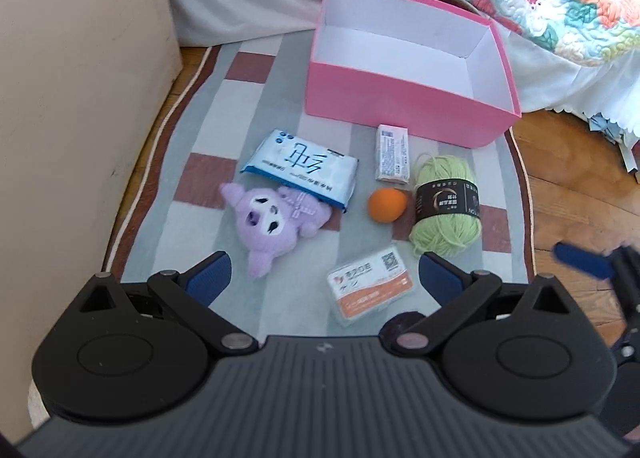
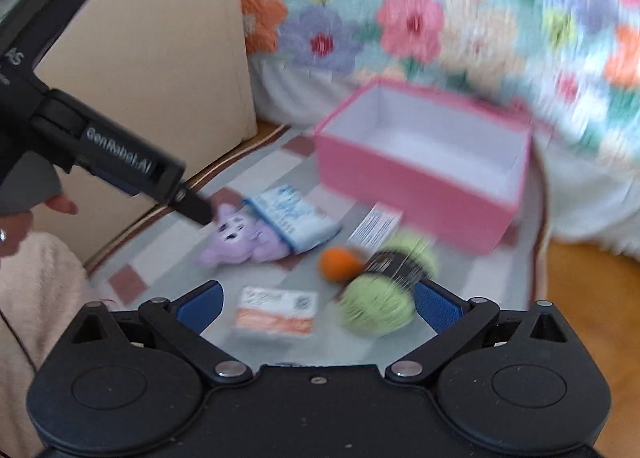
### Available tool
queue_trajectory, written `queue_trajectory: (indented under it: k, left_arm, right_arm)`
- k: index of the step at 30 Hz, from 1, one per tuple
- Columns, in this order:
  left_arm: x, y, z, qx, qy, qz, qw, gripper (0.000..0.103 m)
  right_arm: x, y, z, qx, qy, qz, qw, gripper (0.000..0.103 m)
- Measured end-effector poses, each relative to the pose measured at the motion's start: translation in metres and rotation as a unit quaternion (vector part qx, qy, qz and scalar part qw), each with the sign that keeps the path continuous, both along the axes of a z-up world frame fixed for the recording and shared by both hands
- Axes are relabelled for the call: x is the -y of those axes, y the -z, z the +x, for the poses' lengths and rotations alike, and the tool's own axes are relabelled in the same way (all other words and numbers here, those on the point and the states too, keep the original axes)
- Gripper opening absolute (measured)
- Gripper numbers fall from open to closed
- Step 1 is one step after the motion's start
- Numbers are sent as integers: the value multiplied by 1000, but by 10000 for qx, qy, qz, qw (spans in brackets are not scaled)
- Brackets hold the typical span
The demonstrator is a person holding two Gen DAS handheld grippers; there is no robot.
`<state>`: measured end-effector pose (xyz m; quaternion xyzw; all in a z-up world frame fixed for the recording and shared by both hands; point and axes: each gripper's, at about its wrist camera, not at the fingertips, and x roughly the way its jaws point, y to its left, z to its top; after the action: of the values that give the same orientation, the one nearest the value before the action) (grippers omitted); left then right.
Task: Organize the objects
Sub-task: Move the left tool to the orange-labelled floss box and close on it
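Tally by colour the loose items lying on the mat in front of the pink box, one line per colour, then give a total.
Purple: 1, the plush toy
Blue and white: 1, the tissue pack
White: 1, the small carton
Orange: 1, the ball
Green: 1, the yarn skein
Orange and white: 1, the card case
Total: 6

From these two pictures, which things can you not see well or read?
- Right wrist view: motion blur smears all print on the orange card box and the yarn ball.
- Left wrist view: the plush toy is partly covered by the tissue pack.
- Left wrist view: the right hand-held gripper is blurred and cut by the frame edge.
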<state>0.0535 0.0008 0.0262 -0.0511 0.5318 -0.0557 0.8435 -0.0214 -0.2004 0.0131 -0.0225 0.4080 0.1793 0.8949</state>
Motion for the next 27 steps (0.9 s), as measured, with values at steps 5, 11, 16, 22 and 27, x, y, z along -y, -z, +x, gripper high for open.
queue_trajectory:
  k: [5, 11, 16, 22, 27]
  left_arm:
    - [11, 20, 12, -263, 110, -208, 9994, 100]
    - [9, 60, 19, -584, 56, -344, 9977, 90]
    - [4, 79, 19, -609, 33, -660, 9960, 85]
    - [1, 103, 20, -675, -89, -985, 9928, 85]
    - [2, 121, 20, -875, 55, -1049, 9906, 76]
  right_arm:
    - [-4, 13, 10, 29, -196, -31, 9998, 103]
    - [-23, 36, 8, 47, -671, -391, 9970, 103]
    - [-38, 59, 12, -68, -805, -450, 9957, 102]
    - [-49, 84, 14, -232, -927, -304, 9950, 101]
    - [-57, 96, 10, 41, -942, -384, 9948, 101]
